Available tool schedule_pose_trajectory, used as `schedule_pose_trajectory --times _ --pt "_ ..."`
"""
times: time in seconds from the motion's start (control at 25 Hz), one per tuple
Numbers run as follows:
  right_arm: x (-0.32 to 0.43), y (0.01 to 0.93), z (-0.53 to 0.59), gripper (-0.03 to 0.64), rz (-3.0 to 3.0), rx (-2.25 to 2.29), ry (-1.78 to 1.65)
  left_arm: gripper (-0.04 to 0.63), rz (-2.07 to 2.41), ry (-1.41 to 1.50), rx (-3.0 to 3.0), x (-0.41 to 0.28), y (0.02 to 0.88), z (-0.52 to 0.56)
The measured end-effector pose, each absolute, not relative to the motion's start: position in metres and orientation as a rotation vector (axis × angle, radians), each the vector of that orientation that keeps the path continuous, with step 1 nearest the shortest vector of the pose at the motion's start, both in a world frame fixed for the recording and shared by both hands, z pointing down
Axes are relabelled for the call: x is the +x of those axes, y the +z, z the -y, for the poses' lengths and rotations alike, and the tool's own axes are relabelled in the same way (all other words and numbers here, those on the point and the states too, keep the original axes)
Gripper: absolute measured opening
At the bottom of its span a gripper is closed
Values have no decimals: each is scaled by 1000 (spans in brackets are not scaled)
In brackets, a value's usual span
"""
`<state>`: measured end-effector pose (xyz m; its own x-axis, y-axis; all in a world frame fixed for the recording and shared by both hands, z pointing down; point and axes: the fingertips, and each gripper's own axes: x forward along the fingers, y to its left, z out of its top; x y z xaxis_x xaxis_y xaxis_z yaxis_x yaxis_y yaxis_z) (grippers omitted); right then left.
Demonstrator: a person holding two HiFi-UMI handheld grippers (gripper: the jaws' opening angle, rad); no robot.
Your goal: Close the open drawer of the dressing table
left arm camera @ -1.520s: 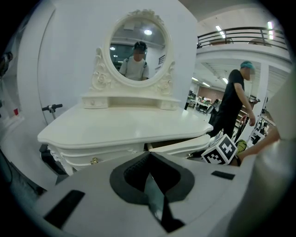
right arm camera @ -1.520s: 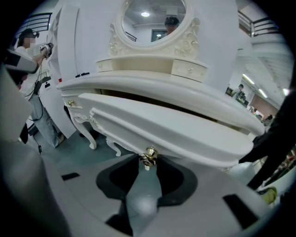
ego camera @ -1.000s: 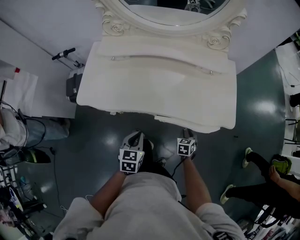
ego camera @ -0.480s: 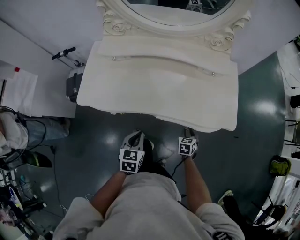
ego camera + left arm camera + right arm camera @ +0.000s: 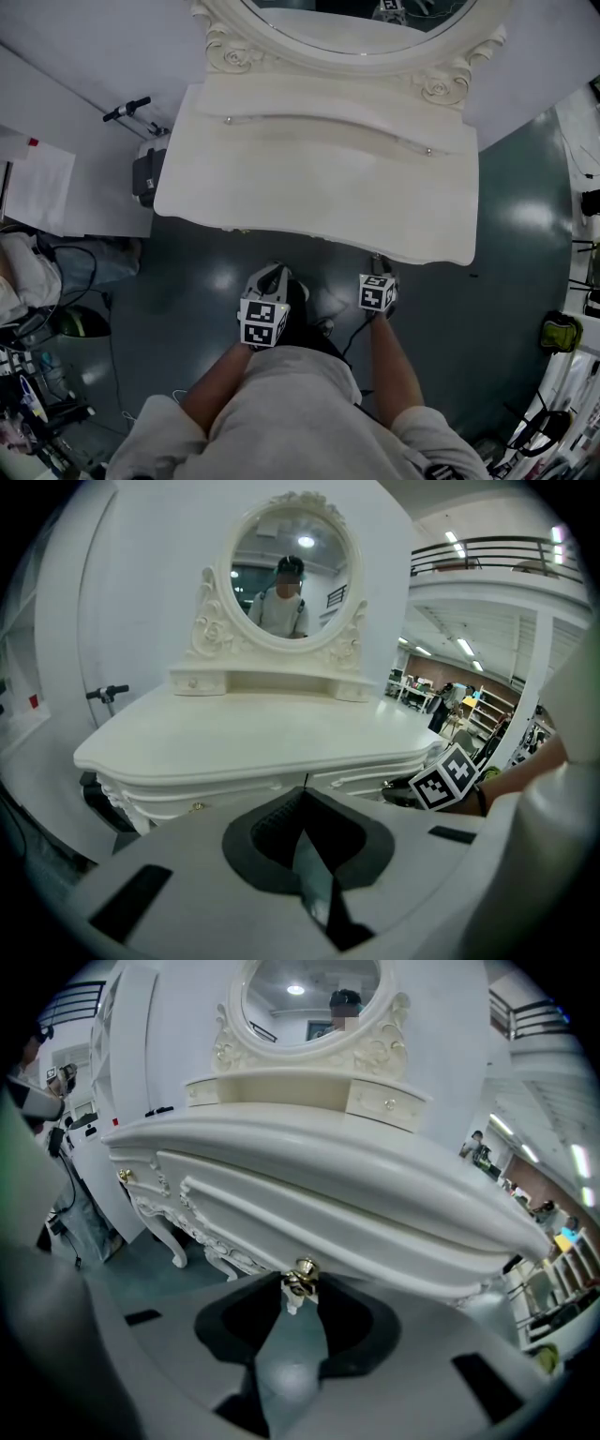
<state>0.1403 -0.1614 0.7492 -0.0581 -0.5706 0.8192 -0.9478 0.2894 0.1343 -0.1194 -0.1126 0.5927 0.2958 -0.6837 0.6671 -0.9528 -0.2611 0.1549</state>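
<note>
Right gripper [image 5: 300, 1290]: tilted down and forward under the front edge of the dressing table [image 5: 319, 178], right of centre – jaws clamped on the brass knob [image 5: 302, 1274].
Drawer [image 5: 309, 1227]: below the worktop's front edge at the right; the knob sits on its carved front. How far out it stands cannot be told.
Left gripper [image 5: 305, 794]: jaws together, nothing between them – held short of the front edge, near centre, touching nothing.
Forearms: left forearm [image 5: 220, 380] and right forearm [image 5: 394, 366] reach forward side by side.
Mirror [image 5: 356, 19]: oval, at the back edge.
</note>
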Motion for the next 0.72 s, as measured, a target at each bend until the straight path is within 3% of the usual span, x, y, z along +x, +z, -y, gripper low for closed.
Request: schedule_pose_trajectory --times 0.72 --pt "139 752 175 132 1710 1399 592 6 1331 701 2107 -98 601 133"
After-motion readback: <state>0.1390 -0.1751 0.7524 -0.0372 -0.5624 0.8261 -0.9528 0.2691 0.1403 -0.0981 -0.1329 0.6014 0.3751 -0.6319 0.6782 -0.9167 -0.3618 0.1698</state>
